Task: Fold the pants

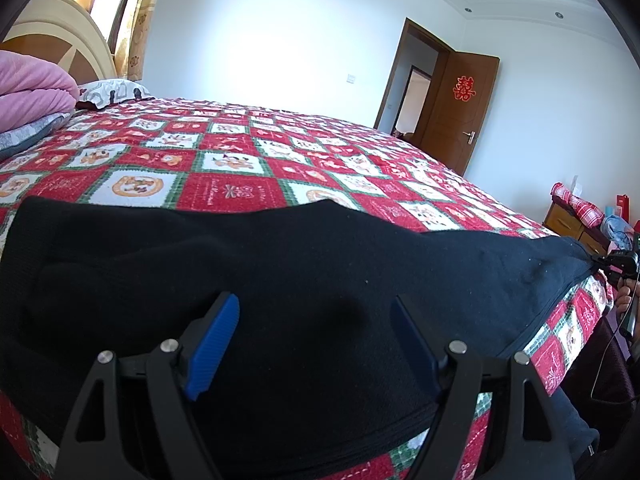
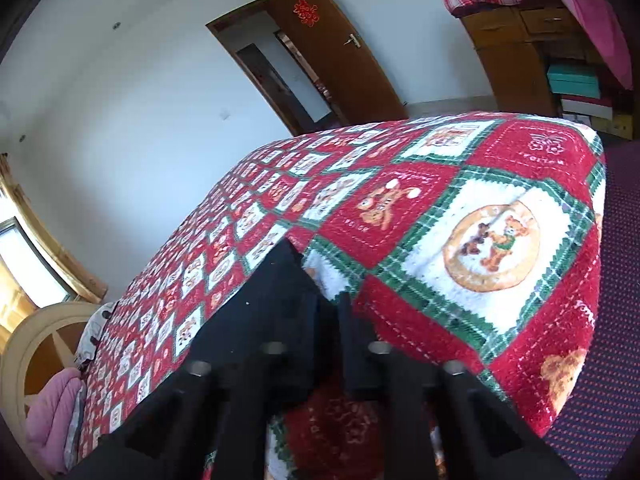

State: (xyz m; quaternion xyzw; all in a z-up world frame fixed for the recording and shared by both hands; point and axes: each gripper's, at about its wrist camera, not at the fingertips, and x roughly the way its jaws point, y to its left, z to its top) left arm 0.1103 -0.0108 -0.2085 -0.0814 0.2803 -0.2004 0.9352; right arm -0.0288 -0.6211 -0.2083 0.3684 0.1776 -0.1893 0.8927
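Black pants [image 1: 280,272] spread flat along near edge of bed [image 1: 240,152], left gripper [image 1: 316,320] wide open above them, right gripper [image 2: 328,312] clamped on their far-right corner.

Daylight fills my room; the white wall [image 1: 272,40] above the bed [image 1: 248,168] glares, nearly blown out. Both fisheye views bend and darken at their rims. My right hand-held gripper [image 2: 326,312] is blurred, and the black pants [image 1: 280,264] show little detail.
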